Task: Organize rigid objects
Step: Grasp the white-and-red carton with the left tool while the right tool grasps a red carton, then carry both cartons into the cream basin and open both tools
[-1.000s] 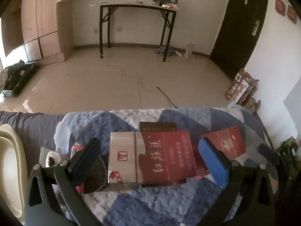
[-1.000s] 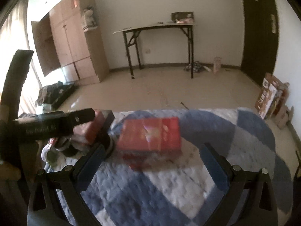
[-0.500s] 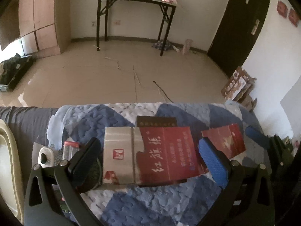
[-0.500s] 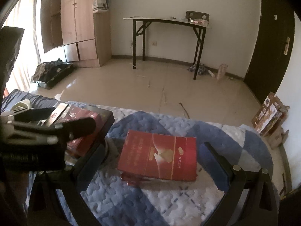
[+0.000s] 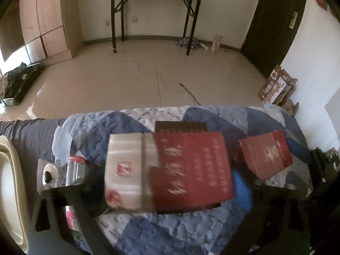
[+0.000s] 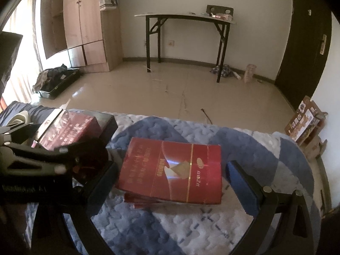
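Observation:
A red and silver carton (image 5: 167,167) lies between the fingers of my left gripper (image 5: 167,182), resting on a dark box (image 5: 180,126); the jaws stand at its two ends and look closed on it, though blur hides the contact. The carton also shows in the right wrist view (image 6: 68,131). A red carton with gold print (image 6: 172,170) lies on the blue and white quilt (image 6: 191,223) between the wide-open fingers of my right gripper (image 6: 172,184). It also shows in the left wrist view (image 5: 265,157).
A small clear jar with a red lid (image 5: 75,170) and a grey block (image 5: 47,175) lie left of the left gripper. A cream tray rim (image 5: 10,191) is at far left. Beyond the bed edge are bare floor and a black-legged table (image 5: 153,10).
The left gripper's fingers have moved in against the red and silver carton's ends. The right gripper has come closer to the red carton, which now sits between its fingers.

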A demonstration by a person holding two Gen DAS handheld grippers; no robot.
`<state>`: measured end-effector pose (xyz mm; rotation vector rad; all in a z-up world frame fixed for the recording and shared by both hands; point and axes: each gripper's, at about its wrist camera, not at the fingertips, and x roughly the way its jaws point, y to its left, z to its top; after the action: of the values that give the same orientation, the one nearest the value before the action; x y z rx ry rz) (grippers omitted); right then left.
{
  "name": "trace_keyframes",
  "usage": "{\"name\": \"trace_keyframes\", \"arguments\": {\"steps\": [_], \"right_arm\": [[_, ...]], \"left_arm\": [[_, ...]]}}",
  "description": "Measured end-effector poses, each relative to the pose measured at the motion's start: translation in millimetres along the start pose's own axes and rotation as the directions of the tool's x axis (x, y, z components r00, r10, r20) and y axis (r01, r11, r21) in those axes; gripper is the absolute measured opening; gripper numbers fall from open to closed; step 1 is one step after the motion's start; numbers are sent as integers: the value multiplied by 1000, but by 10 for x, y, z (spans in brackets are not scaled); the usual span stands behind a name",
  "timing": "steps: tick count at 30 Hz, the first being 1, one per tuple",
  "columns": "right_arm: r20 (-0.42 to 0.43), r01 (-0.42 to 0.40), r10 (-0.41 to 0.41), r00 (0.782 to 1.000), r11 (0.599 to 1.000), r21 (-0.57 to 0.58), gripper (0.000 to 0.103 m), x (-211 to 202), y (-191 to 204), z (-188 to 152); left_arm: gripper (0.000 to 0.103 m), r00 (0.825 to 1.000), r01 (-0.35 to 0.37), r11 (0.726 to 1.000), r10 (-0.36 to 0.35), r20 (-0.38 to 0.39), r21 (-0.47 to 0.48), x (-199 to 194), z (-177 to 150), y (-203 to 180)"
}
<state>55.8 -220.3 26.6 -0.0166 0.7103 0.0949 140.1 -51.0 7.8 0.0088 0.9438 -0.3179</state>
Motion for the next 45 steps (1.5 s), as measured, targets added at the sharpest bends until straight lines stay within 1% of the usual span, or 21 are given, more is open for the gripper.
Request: {"name": "trace_keyframes", "arguments": {"steps": [3,7,11,13,16,18,20,21,22,25,26,27,29,30,32,35,37,38,40,43,45], "right_arm": [[9,-27,27,1000,1000,12,93,20,-2,-30],[52,-25,24,998,1000,17,92,-36,-59,-74],[140,-31,29,990,999,12,92,-260,-96,-138],[196,-67,65,978,998,3,92,-423,-80,-156],[287,-184,185,940,982,-30,92,-716,-21,-145],[318,-265,279,906,960,-87,92,-893,82,-98],[312,-329,367,876,929,-170,92,-1011,252,-20],[287,-373,432,855,897,-238,92,-1059,430,42],[273,-391,461,844,879,-274,92,-1076,535,67],[184,-454,562,807,788,-417,92,-1050,1112,149],[124,-492,604,787,736,-466,92,-976,1423,171],[86,-512,625,776,704,-492,92,-905,1613,183],[4,-541,651,759,634,-553,92,-698,2089,185],[-44,-547,650,759,599,-585,92,-556,2381,153],[-140,-577,647,750,534,-618,92,-290,2886,68],[-213,-589,632,745,474,-655,92,5,3447,-48],[-264,-612,628,732,437,-659,92,136,3708,-107],[-278,-611,620,734,425,-668,92,145,3809,-147],[-286,-585,590,755,410,-700,92,189,3969,-221],[-336,-596,556,760,393,-700,91,261,4224,-295],[-355,-593,538,765,371,-715,91,287,4371,-403]], "left_arm": [[91,1000,4,1000,-4,17,-5,-35,4,20],[91,998,31,999,-31,47,-6,-123,9,30],[91,988,73,997,-71,134,-6,-461,24,99],[91,978,77,997,-74,196,-9,-717,10,193],[91,966,-9,1000,7,258,4,-1117,-44,425],[91,952,-124,992,114,284,20,-1411,-146,637],[91,917,-260,965,242,316,16,-1761,-362,932],[91,899,-306,952,292,328,-8,-1953,-516,1129],[91,885,-332,943,323,335,-34,-2091,-647,1279],[91,849,-363,912,407,336,-189,-2477,-1108,1909],[91,841,-362,899,429,329,-246,-2557,-1238,2138],[91,838,-370,883,452,306,-290,-2571,-1331,2345],[91,821,-393,832,509,258,-390,-2499,-1516,2793],[91,824,-396,818,517,232,-417,-2413,-1555,2980],[91,855,-378,812,490,167,-444,-2149,-1556,3326],[91,882,-373,824,457,113,-426,-1753,-1454,3628],[90,907,-345,823,416,66,-452,-1478,-1401,3868],[90,912,-342,819,407,48,-461,-1413,-1415,3946],[91,924,-323,827,380,35,-459,-1272,-1399,3986],[91,927,-344,844,374,-8,-411,-1065,-1359,3879],[91,912,-384,838,410,-19,-387,-1014,-1354,3882]]}}
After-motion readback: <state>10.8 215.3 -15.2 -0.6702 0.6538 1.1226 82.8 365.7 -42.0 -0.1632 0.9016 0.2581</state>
